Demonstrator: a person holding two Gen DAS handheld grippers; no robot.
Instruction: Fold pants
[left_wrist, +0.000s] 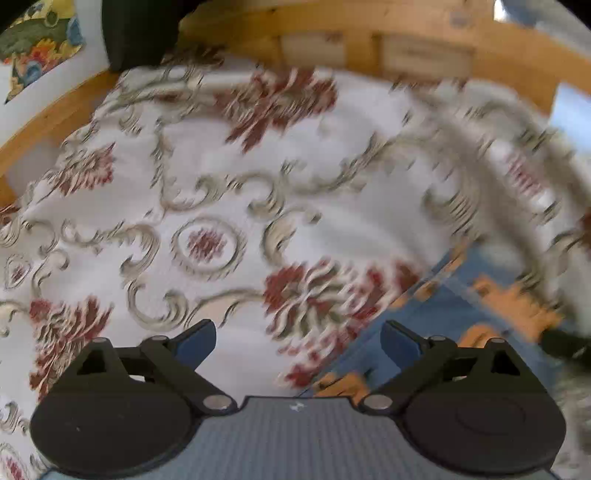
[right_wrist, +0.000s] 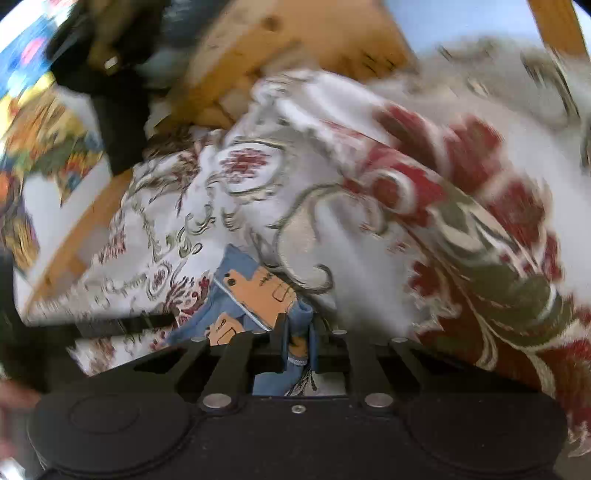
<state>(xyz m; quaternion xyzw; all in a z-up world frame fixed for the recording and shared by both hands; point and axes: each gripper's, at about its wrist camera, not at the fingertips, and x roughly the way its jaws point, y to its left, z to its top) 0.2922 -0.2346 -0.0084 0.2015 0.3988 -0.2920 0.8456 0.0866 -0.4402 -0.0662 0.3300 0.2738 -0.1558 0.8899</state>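
While the right tool (right_wrist: 297, 347) is pinching an edge of the blue fabric pants with orange patches (right_wrist: 255, 291), its jaws pressed together on the cloth at six o'clock in its own view, the fold looks to be under way rather than finished. From that pinch the garment trails away toward eleven o'clock over the white bedspread patterned with red flowers and grey-green scrolls (right_wrist: 177, 206), and a bunched fold of that bedspread covers whatever lies toward three o'clock. In the left wrist view the pants (left_wrist: 443, 314) show at four o'clock, near the left tool (left_wrist: 298, 341), which is spread wide and holds nothing. A wooden bed frame (left_wrist: 332, 26) runs along twelve o'clock. Both views are blurred, so I cannot tell how many folds are made; judging from the loose, uneven shape, squaring and flattening the garment remain.
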